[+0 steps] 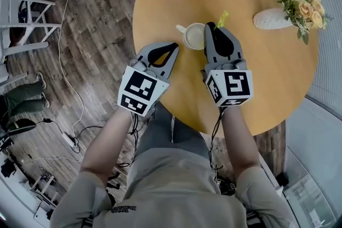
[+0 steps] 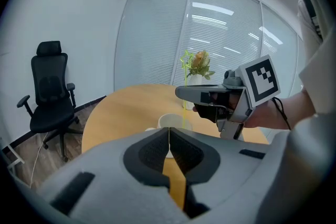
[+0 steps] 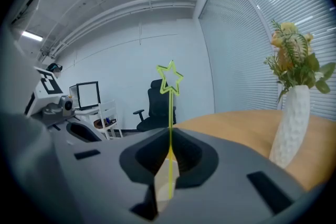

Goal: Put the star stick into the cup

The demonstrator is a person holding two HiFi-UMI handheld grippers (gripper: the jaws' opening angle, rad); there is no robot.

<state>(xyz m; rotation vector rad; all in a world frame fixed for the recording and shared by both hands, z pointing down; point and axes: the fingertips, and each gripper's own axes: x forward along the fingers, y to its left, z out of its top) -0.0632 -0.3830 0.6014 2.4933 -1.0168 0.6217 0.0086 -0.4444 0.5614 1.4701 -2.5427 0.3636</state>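
Star stick [image 3: 170, 80] hanging beside the cup [image 1: 193, 36]

The stick is standing upright, star on top. The fingers of the right gripper [image 1: 212, 26] are clamping tight on its thin yellow shaft, partway down. In the head view it is hovering just at the white cup's right rim. I cannot tell whether its lower end is over the mouth. It is looking very light and slender, probably springy plastic or wire. My guess is that it is liable to swivel or slide in a loose pinch. A hold on the shaft, well below the star, seems right, since the open outline of the star looks easy to bend. The left gripper [image 1: 175, 48] is hanging near the cup's left side, over the near edge of the counter [image 1: 256, 77]. Its fingers are pressing together with nothing between them. A white vase [image 1: 270, 18] of flowers is lying well apart to the right, clear of the job.
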